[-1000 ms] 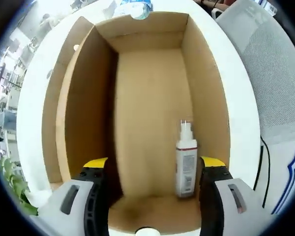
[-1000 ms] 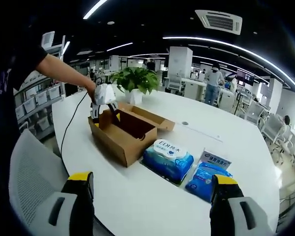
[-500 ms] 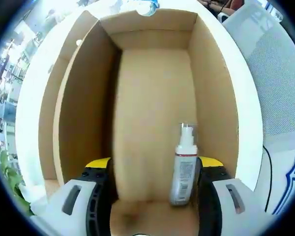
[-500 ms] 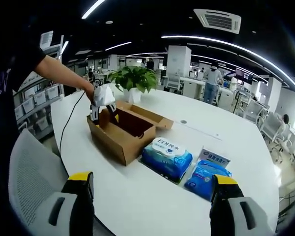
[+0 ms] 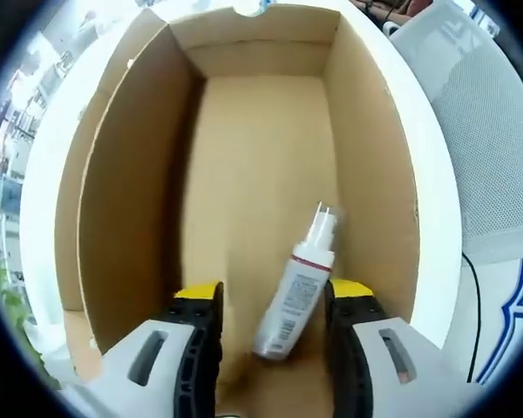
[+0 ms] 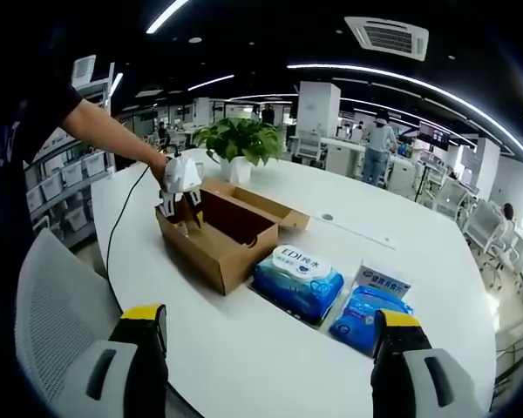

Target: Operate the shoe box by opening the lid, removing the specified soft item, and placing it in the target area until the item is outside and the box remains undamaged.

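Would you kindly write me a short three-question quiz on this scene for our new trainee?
1. True or false: the box on the table has its lid open.
2. What lies between the jaws of the left gripper?
A. a plant
B. a spray bottle
C. a blue pack
3. Fill in: two blue packs of ____ lie on the table beside the box.

Key:
1. True.
2. B: the spray bottle lies tilted on the box floor, nozzle away from the camera; the jaws flank it, contact unclear.
3. Wipes: one pack close to the box, the other farther off.
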The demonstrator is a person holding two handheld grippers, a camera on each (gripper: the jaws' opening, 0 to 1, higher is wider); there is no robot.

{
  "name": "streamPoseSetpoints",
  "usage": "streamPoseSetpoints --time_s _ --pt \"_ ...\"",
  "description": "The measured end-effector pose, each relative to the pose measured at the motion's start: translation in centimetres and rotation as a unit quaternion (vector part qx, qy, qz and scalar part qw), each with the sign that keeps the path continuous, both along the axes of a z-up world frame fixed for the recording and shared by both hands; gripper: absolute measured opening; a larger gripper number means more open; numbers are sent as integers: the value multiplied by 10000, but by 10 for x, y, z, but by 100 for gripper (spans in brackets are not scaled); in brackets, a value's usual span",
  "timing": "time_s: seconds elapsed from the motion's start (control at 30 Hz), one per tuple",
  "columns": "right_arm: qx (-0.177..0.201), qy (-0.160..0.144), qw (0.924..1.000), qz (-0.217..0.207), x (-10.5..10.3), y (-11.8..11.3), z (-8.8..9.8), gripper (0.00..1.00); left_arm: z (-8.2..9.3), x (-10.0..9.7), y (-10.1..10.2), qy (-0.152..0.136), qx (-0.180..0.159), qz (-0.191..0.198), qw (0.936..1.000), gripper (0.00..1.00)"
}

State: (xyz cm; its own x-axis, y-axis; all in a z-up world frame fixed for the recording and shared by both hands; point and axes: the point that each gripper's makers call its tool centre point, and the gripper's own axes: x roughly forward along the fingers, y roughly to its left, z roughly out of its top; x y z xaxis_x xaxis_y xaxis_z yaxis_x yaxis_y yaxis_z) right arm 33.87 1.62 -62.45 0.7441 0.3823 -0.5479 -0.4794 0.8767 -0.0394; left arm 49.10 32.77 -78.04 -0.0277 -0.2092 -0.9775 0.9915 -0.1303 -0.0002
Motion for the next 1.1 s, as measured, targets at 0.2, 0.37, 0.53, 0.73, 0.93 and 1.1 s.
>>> streamPoseSetpoints --time_s 0.2,0.37,0.53,0.73,0.93,1.1 --pt "-4 -4 10000 -4 0 0 0 98 -3 -4 3 87 11 79 9999 30" --pt "-4 -13 10000 -18 1 -1 0 98 -4 -4 4 94 17 164 9998 27" --pt "3 -15 10000 -21 1 -1 0 98 -5 -3 5 80 60 482 9988 26" --pt "24 -17 10000 -18 0 1 0 97 -5 -1 6 89 103 1075 9941 24" --pt "58 -36 10000 -25 0 1 1 97 -4 -3 6 109 44 1347 9908 20" --pt "94 -44 9999 -41 0 1 2 97 -3 -4 6 106 -8 1395 9902 19"
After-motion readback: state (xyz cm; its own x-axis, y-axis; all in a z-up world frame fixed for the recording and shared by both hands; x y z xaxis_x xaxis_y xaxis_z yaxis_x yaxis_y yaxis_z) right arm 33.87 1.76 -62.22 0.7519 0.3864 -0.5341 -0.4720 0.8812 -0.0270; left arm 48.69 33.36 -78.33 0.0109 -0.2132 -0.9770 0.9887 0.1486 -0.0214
